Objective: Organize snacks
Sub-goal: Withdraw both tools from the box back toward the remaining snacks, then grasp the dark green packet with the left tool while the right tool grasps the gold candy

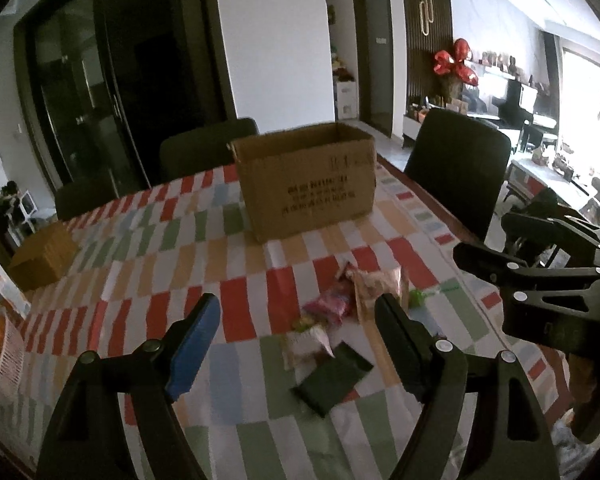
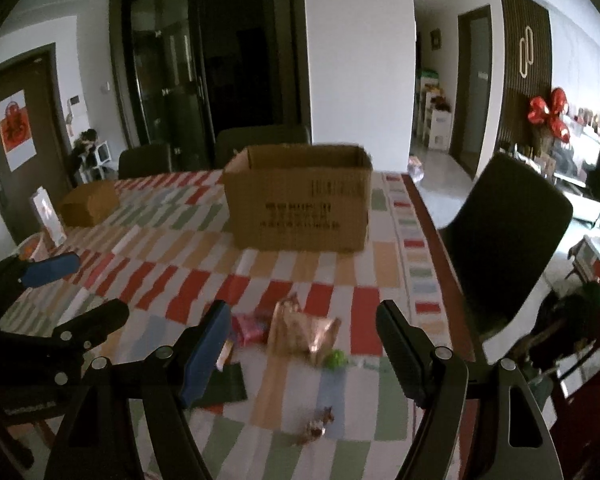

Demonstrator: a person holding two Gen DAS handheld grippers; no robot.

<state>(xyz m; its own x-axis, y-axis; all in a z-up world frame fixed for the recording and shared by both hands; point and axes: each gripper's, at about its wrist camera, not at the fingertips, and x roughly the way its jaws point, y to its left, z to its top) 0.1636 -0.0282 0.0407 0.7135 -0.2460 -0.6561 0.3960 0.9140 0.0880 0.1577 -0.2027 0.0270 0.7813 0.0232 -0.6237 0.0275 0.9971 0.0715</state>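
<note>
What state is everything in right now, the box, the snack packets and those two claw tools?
Large cardboard box: upright, top open.
Small brown box: closed.
Snack packets: loose on the tablecloth, untouched.
Dark green packet: lying flat.
Left gripper: open, empty.
Right gripper: open, empty.

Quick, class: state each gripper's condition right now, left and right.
Left gripper: open, holding nothing, above the snacks.
Right gripper: open, holding nothing.
</note>
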